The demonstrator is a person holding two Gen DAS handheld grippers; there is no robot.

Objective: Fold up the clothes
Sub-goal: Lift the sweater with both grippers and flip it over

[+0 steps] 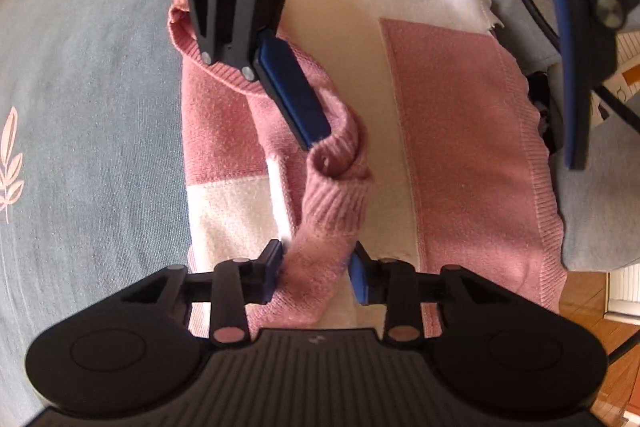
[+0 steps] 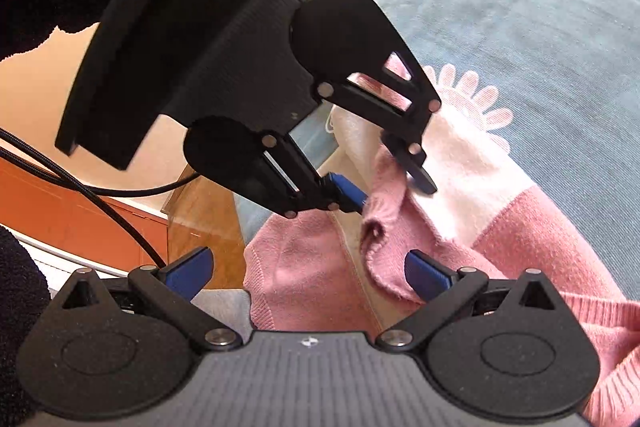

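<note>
- Left gripper [image 1: 316, 263] pinched the pink sleeve [image 1: 332, 211], pads pressing its cuff.
- Right gripper [image 2: 308, 273] stood spread wide, one pad touching the sleeve.
- Sweater [image 1: 460, 131] lay on the bedspread [image 1: 88, 107].
- No writing was readable.

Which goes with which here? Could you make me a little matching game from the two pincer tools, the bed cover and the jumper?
Things:
1. left gripper
2. right gripper
3. bedspread
4. sweater

Descriptions:
A. blue-grey with a flower pattern
B. jaws wide apart, gripping nothing
C. pink and white blocks
D. clamped on the ribbed pink sleeve

Pairs: 1-D, 2-B, 3-A, 4-C
</note>
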